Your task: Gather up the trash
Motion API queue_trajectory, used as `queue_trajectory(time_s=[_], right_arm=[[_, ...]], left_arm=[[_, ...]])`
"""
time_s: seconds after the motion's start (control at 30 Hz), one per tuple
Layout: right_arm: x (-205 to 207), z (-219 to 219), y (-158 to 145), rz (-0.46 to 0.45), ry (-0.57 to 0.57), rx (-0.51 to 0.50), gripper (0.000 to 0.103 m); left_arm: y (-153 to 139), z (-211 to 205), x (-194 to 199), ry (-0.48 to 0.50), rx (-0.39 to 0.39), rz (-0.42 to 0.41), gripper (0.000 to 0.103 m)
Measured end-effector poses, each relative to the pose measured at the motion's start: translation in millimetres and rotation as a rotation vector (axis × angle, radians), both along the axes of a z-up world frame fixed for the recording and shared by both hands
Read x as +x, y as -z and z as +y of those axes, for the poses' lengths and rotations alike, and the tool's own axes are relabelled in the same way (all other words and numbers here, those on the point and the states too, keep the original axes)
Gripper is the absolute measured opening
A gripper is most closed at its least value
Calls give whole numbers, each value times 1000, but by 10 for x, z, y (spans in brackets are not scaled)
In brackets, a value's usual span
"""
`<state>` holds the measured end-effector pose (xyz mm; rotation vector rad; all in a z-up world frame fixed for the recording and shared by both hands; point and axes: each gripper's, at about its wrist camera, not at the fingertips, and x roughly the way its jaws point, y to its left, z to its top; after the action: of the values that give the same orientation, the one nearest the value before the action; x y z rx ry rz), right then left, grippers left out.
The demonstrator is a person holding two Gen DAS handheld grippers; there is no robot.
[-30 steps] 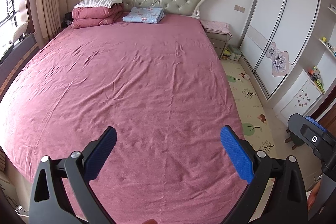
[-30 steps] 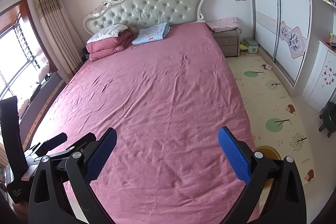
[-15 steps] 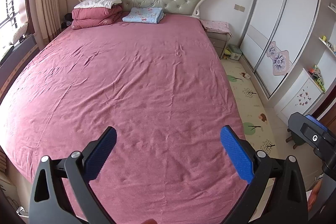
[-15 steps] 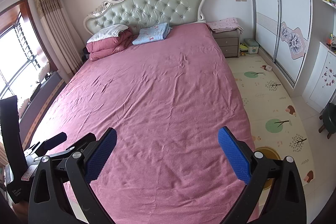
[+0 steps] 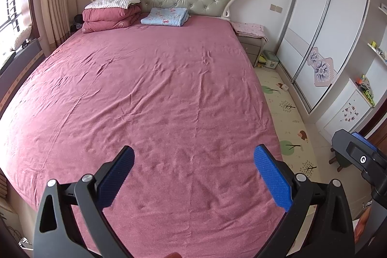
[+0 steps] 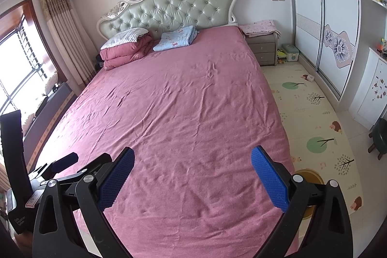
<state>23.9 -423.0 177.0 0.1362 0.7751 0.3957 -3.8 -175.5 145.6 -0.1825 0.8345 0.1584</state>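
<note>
My left gripper (image 5: 193, 166) is open and empty, held above the foot of a wide bed with a pink sheet (image 5: 150, 93). My right gripper (image 6: 192, 165) is open and empty, also above the foot of the bed (image 6: 183, 100). The right gripper's body shows at the right edge of the left wrist view (image 5: 358, 156), and the left gripper's body at the left edge of the right wrist view (image 6: 55, 168). No piece of trash is clear on the sheet. A small object (image 6: 308, 77) lies on the floor mat by the wardrobe; I cannot tell what it is.
A folded pink quilt with a pillow (image 5: 111, 16) and a folded blue blanket (image 5: 165, 16) lie at the headboard. A nightstand (image 6: 263, 50), a green box (image 6: 290, 52), a patterned floor mat (image 6: 312, 117), a wardrobe (image 6: 321, 11) and a dark stool (image 6: 379, 137) stand to the right.
</note>
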Motion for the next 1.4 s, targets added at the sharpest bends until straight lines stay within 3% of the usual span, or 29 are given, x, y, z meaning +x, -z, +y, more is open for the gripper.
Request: queue_trajectory(time_s=[0.13, 0.53, 1.4], right_arm=[[25, 2, 6, 7, 2, 4, 93], [60, -4, 43, 18, 2, 10, 93], [49, -42, 74, 17, 14, 14, 93]], left_arm=[[23, 40, 2, -4, -42, -7, 99], [-82, -22, -16, 13, -14, -59, 99], [-8, 53, -4, -35, -19, -10, 99]])
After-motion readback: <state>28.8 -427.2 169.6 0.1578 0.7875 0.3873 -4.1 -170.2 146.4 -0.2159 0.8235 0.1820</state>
